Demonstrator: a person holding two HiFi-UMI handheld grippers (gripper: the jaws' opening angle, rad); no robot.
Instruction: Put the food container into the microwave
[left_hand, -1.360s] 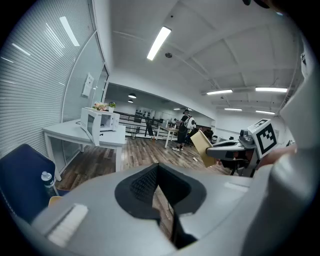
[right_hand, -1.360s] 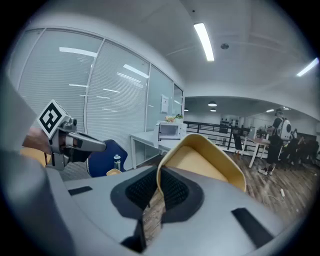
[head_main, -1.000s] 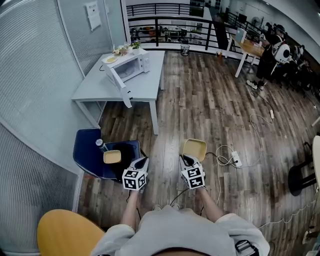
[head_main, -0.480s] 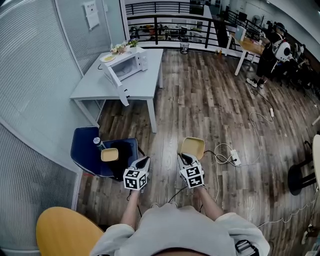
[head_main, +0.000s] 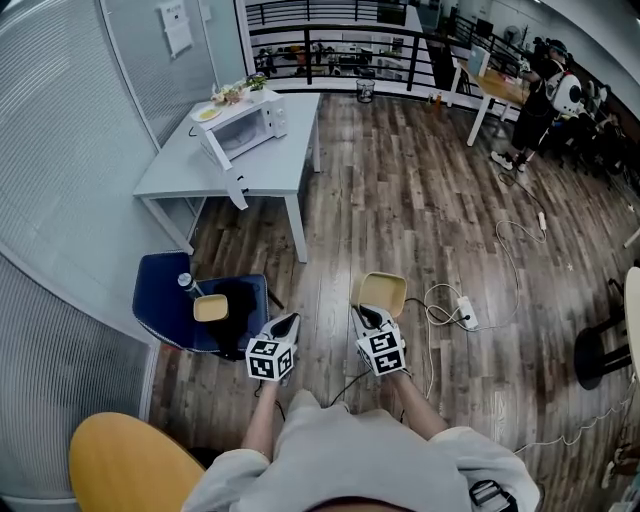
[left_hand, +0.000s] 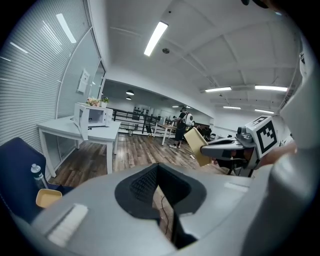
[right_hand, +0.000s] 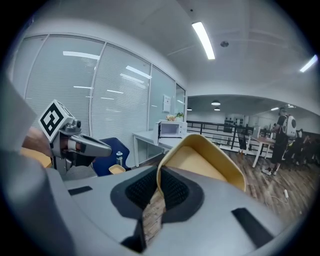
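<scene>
My right tongs pinch the rim of the food container; my left tongs are closed and empty. I moved only a little, and the microwave on the bench is still well apart, so I judge the carrying goes on.

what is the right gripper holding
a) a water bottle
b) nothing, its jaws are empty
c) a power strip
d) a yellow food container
d: in the right gripper view the right gripper has its jaws closed on the rim of the yellow food container, which sticks out ahead of them.
</scene>
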